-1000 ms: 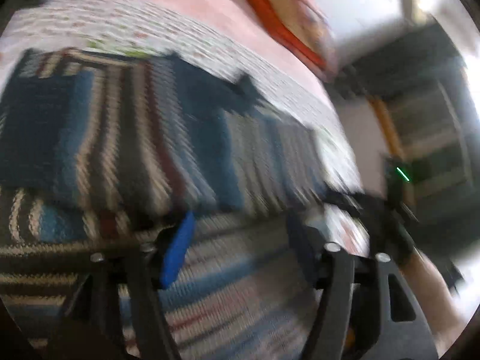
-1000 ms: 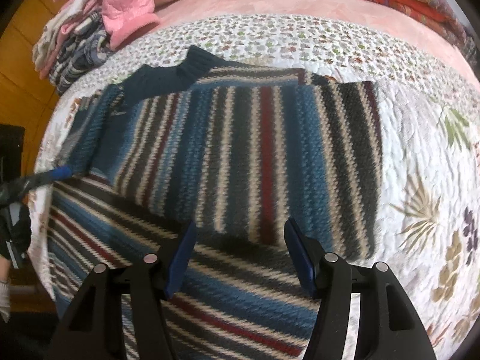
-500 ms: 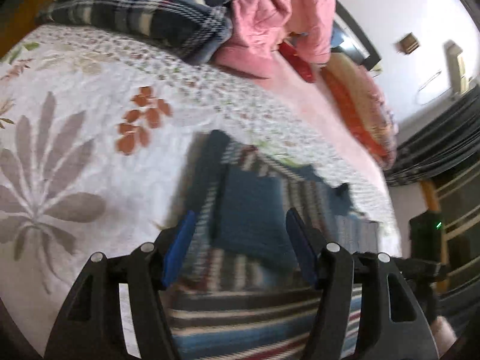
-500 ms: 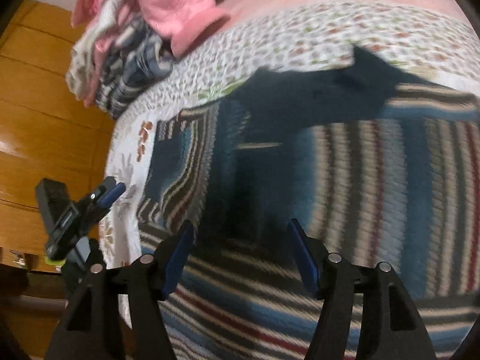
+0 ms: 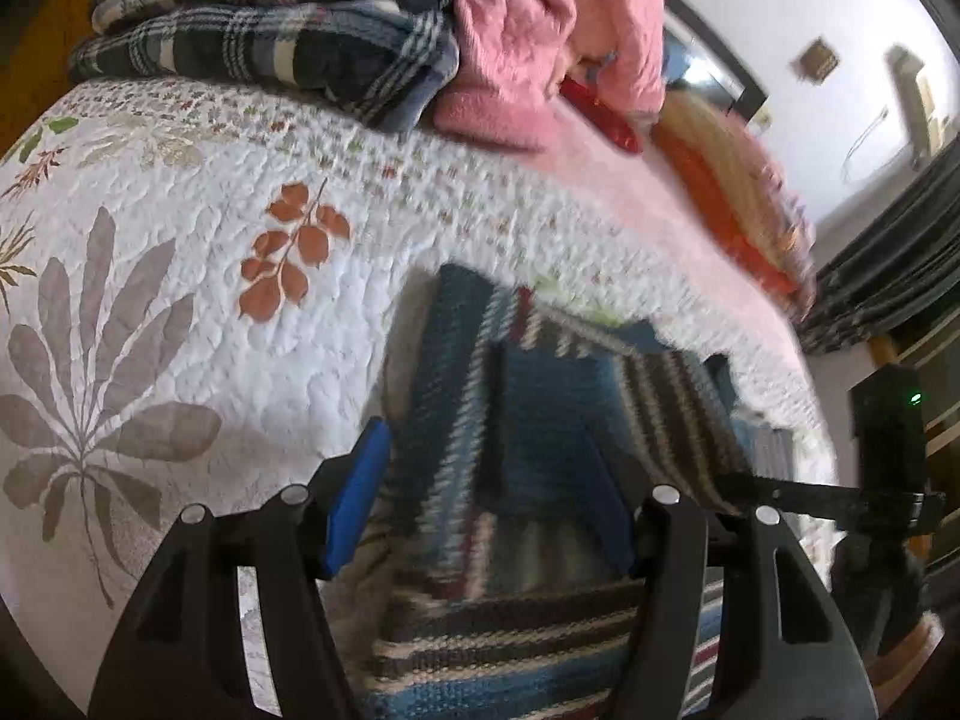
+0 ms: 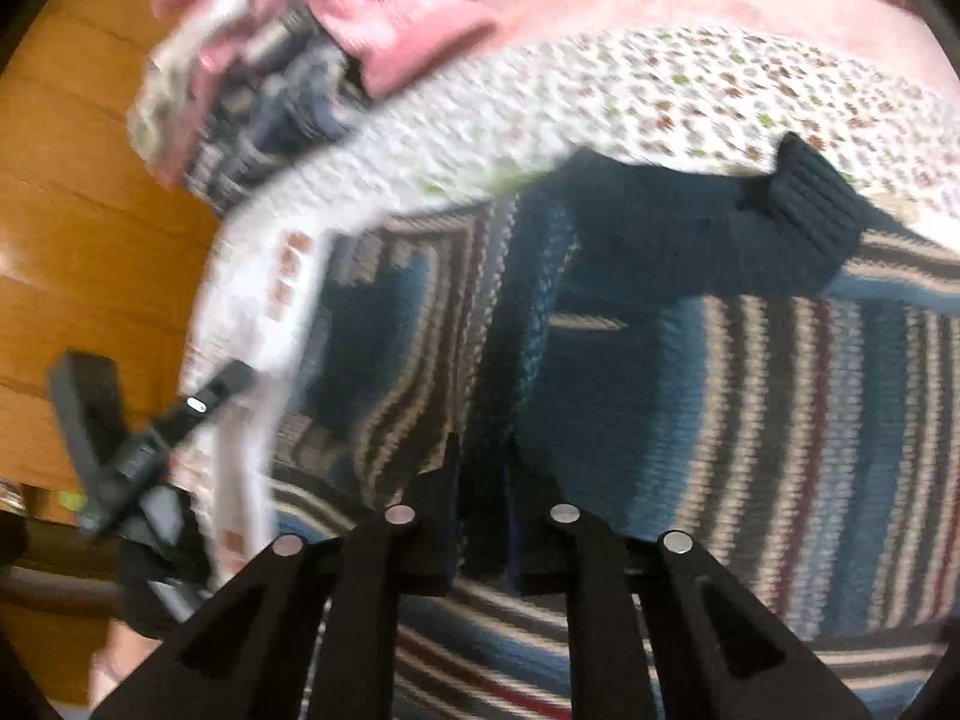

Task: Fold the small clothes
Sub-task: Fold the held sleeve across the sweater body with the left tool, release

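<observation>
- Jaws on your right gripper [image 6: 483,531] have just closed, pinching a sweater [image 6: 750,396] fold; your grasp is set
- your left gripper [image 5: 489,498] stays spread over the sweater's edge
- sweater lies on the quilt [image 5: 180,252]; clothes pile [image 5: 336,36] beyond

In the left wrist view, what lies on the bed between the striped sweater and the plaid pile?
Only bare floral quilt separates the striped sweater from the plaid pile; nothing rests on that stretch in the left wrist view.

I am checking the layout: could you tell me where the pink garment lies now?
Left wrist view, top centre: the pink garment lies beside the plaid blanket.
</observation>
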`<state>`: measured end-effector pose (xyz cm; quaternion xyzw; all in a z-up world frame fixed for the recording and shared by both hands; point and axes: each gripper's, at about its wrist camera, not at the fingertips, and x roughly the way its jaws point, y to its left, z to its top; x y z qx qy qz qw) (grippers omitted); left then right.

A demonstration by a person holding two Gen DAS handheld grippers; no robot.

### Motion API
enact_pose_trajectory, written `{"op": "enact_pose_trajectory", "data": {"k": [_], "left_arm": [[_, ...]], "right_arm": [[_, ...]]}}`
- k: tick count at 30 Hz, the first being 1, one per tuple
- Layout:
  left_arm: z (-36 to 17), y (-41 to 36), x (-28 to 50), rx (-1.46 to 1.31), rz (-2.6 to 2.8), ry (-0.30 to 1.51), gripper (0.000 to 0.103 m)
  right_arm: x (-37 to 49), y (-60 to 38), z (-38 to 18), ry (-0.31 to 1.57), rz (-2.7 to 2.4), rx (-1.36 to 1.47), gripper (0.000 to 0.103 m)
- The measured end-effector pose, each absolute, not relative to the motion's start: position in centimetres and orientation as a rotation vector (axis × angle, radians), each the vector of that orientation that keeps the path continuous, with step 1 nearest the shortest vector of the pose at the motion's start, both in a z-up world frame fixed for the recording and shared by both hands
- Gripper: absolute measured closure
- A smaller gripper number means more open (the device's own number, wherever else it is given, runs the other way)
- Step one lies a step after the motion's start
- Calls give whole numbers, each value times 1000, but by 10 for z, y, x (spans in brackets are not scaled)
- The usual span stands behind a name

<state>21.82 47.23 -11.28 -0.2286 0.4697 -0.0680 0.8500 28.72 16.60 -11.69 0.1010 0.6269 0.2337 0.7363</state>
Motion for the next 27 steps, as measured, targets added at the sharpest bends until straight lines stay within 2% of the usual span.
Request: {"op": "enact_pose_trajectory", "data": {"k": [2,4,7,9,12,16,20,21,23,24,25,27], "left_arm": [[-123,465,221,-438,-125,1047,41],[-129,460,221,-402,-115,1072,41],[-129,463,220,-382,-101,1068,41],[-127,472,220,-408,-81,1050,41],[-124,485,219,-462,-53,1026,41],[-122,500,216,-476,-13,1006,41],[-123,508,213,-487,11,1000,41],[-124,510,214,-492,12,1000,41],[-125,509,215,-499,7,1000,41],[-125,508,215,-498,4,999,41],[-124,506,216,-494,-2,998,41],[-123,500,217,-488,-18,996,41]], "right_arm": [[286,171,-127,1412,451,119,74],[284,172,-122,1383,407,61,68],[276,183,-89,1236,355,-56,59],[271,203,-75,1185,393,-138,56],[258,249,-71,1202,546,-210,53],[249,306,-88,1237,627,-307,44],[248,337,-114,1260,581,-416,42],[253,340,-124,1283,549,-436,43],[258,334,-135,1324,520,-437,74],[261,331,-137,1329,516,-426,77],[263,324,-135,1323,523,-389,88],[267,309,-126,1319,541,-300,93]]}}
